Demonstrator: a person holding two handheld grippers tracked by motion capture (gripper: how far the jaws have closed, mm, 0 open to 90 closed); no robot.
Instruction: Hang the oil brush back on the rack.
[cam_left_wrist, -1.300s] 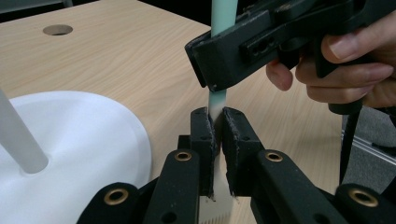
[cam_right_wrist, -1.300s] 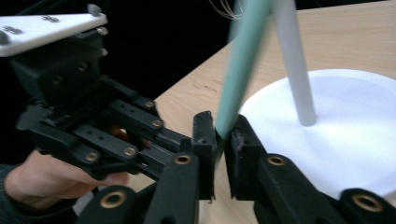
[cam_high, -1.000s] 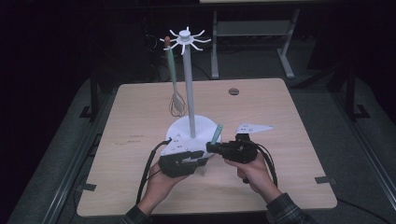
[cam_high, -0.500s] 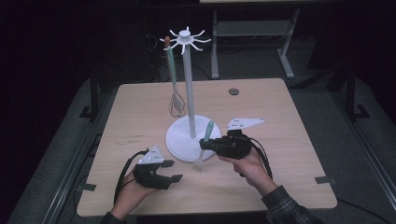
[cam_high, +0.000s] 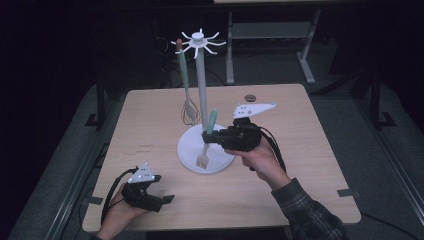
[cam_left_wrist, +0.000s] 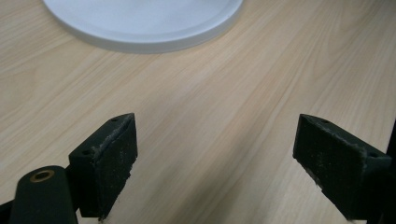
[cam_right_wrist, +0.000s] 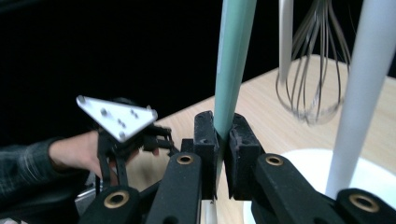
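The right tool (cam_high: 209, 139) grips the pale green handle of a brush (cam_high: 206, 142), its jaws pressed tight on the handle from both sides. In the right gripper view the handle rises upright between the two black pads (cam_right_wrist: 207, 140), passing out of frame at the top. In the high view the brush stands nearly vertical, slightly tilted, with its bristled head at the bottom, over the white round base of the rack (cam_high: 190, 150), at about 5 o'clock from the rack's pole. Whether the head touches the base cannot be told.

The rack stands near the middle of the bench (cam_high: 310, 165). Its white pole carries a spoked crown at the top. A whisk (cam_high: 187, 95) with a green handle hangs from a spoke at the pole's 9 o'clock side, its wire loops just above the bench surface. In the right gripper view the whisk wires (cam_right_wrist: 308, 70) show between the brush handle and the pole.

The left tool (cam_high: 162, 192) rests low near the bench's near edge, at about 7 o'clock from the rack base and well apart from it. Its jaws have just been opening and stand wide, with nothing between them. The left gripper view shows bare wood grain between the two pads (cam_left_wrist: 109, 163) and the rim of the white base (cam_left_wrist: 149, 37) at 12 o'clock.

A small dark round object (cam_high: 250, 97) lies near the far edge of the bench.
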